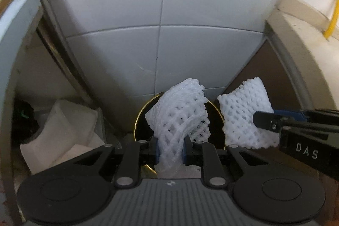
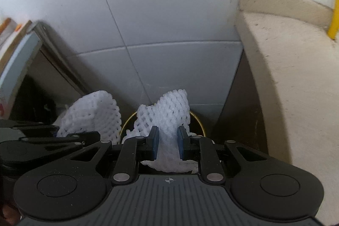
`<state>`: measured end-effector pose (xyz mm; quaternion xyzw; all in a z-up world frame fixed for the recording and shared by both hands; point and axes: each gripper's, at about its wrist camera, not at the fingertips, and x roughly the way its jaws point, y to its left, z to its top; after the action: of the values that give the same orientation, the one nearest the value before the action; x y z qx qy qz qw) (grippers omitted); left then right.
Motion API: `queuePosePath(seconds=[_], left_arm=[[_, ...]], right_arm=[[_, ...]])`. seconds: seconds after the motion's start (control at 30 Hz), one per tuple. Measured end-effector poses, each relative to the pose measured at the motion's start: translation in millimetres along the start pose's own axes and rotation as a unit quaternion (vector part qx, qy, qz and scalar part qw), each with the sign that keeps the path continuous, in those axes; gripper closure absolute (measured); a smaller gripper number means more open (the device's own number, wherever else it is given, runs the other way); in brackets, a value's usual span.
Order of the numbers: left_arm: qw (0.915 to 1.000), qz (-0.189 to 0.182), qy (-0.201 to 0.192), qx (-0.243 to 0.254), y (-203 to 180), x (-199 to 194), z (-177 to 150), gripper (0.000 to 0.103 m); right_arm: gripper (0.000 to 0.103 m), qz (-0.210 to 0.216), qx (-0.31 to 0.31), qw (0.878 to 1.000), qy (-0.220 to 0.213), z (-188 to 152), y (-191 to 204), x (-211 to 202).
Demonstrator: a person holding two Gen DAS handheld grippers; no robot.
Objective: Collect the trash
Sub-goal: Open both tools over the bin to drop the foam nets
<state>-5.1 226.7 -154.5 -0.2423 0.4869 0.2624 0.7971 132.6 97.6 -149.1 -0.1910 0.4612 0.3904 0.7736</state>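
Pinched foam net [image 1: 180, 115] seemingly upright

The gold-rimmed bin [image 1: 137, 120] stands in a narrow gap: tiled wall [image 1: 127, 14] at 12 o'clock, beige ledge [image 1: 300, 39] at 3 o'clock, cabinet [image 1: 12, 35] at 9 o'clock.

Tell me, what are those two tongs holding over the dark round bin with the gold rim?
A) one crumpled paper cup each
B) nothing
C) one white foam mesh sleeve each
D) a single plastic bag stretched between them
C: the left tongs pinch one white foam mesh sleeve, and the right tongs pinch another.
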Motion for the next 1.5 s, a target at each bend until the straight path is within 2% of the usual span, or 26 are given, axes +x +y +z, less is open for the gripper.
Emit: queuePosePath(seconds=[0.1, 0.3, 0.4, 0.47, 0.6, 0.7, 0.77, 1.03, 1.23, 1.4, 1.5], left_arm=[[0.9999, 0.007, 0.009, -0.01, 2, 12, 2, 0.089], [0.9995, 0.024, 0.01, -0.021, 7, 29, 5, 0.081], [0.9989, 0.028, 0.013, -0.036, 11, 39, 5, 0.074], [0.9986, 0.03, 0.012, -0.041, 12, 44, 3, 0.066], [0.9981, 0.042, 0.008, -0.045, 12, 55, 0, 0.062], [0.998, 0.043, 0.006, -0.047, 12, 61, -2, 0.055], [0.9977, 0.045, 0.005, -0.05, 12, 66, -3, 0.047], [0.9975, 0.024, 0.025, -0.061, 17, 94, -12, 0.045], [0.9974, 0.023, 0.024, -0.065, 20, 101, -14, 0.045], [0.9973, 0.02, 0.026, -0.065, 20, 106, -16, 0.044], [0.997, 0.022, 0.024, -0.07, 22, 108, -18, 0.038]], right_arm=[[0.078, 0.0, -0.006, 1.0, 0.016, 2, 1, 13], [0.074, -0.005, -0.011, 0.999, 0.043, 7, 3, 39], [0.069, -0.01, -0.014, 0.998, 0.054, 6, 4, 49], [0.067, -0.016, -0.017, 0.998, 0.059, 5, 4, 56], [0.064, -0.026, -0.027, 0.996, 0.076, 3, 7, 75], [0.063, -0.036, -0.037, 0.995, 0.082, 1, 9, 86], [0.061, -0.044, -0.045, 0.994, 0.085, 0, 11, 92], [0.058, -0.076, -0.045, 0.992, 0.09, -5, 6, 104], [0.058, -0.094, -0.039, 0.99, 0.096, -9, 2, 108], [0.05, -0.104, -0.047, 0.988, 0.1, -12, 8, 114], [0.047, -0.107, -0.053, 0.988, 0.102, -14, 11, 116]])
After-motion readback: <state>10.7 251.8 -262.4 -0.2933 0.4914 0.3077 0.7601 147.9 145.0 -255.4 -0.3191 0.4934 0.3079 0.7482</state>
